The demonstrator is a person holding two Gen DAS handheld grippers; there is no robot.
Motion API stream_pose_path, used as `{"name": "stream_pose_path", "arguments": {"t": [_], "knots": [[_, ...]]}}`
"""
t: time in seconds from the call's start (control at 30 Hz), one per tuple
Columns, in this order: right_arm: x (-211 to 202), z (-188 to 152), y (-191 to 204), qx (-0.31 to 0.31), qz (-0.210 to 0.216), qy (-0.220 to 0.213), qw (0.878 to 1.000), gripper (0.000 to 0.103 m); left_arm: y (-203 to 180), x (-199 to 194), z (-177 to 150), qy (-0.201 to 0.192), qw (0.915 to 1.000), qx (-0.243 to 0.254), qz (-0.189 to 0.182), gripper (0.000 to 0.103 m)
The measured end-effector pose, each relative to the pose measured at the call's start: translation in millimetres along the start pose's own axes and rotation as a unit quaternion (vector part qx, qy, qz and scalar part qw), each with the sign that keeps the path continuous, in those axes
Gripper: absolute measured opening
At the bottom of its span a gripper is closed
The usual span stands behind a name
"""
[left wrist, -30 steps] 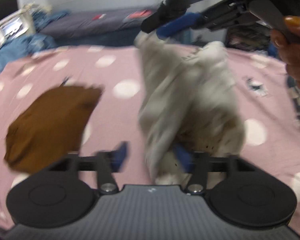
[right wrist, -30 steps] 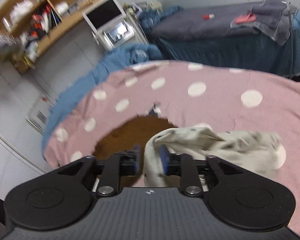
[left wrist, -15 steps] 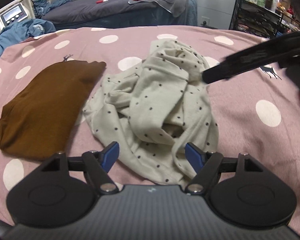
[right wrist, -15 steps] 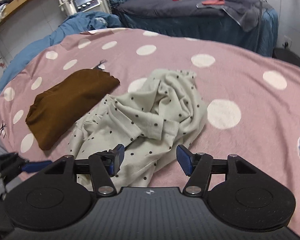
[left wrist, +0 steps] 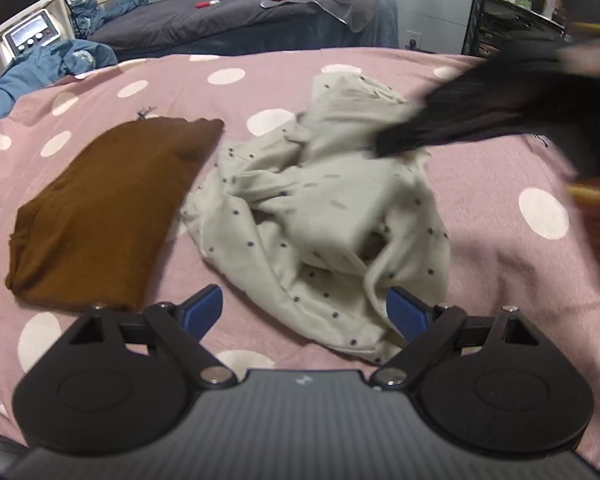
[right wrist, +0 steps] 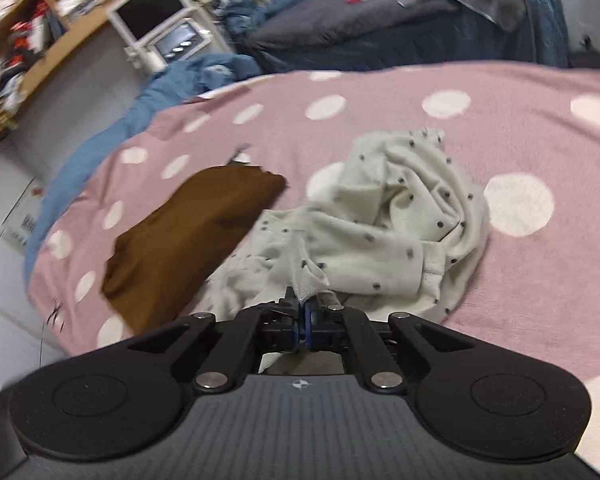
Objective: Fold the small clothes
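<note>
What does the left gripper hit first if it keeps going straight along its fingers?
Most likely the crumpled dotted cream garment. The left gripper has its jaws opening, nothing pinched, and the garment's near edge already lies between the fingers. Under it is the pink bedspread. Depth is hard to judge through the fisheye.

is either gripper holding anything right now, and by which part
The right gripper is shut on the dotted cream garment, pinching a ribbed hem edge near its fingertips. The left gripper holds nothing; its jaws are opening over the garment's near edge.
</note>
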State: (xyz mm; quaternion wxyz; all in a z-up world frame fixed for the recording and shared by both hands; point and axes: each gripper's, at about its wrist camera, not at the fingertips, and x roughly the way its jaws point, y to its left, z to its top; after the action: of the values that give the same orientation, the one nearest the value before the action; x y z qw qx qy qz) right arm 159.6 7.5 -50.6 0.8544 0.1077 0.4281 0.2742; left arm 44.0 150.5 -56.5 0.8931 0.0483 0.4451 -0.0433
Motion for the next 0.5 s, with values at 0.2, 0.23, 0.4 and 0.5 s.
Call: {"name": "stream_pose_path", "arguments": {"t": [0.2, 0.23, 0.4, 0.5], "knots": [[-113.3, -48.2, -10.7, -0.066, -0.039, 0.057, 0.995, 0.002, 4.0, -6.7, 9.9, -0.020, 0.9998, -0.008, -0.005, 0.089], [-125.8, -60.8, -13.9, -0.079, -0.060, 0.078, 0.992, 0.002, 1.8, -6.3, 10.6, -0.020, 0.9997, -0.008, -0.008, 0.089], [-150.4, -110.8, -41.4, -0.064, -0.115, 0.163, 0.978, 0.005, -20.4, 1.6, 11.0, -0.015, 0.9993, 0.008, -0.034, 0.089], [-143.4, -110.5, -33.1, -0.089, -0.118, 0.154, 0.977, 0.047, -38.6, 8.1, 11.7, -0.009, 0.9984, 0.022, -0.052, 0.089]]}}
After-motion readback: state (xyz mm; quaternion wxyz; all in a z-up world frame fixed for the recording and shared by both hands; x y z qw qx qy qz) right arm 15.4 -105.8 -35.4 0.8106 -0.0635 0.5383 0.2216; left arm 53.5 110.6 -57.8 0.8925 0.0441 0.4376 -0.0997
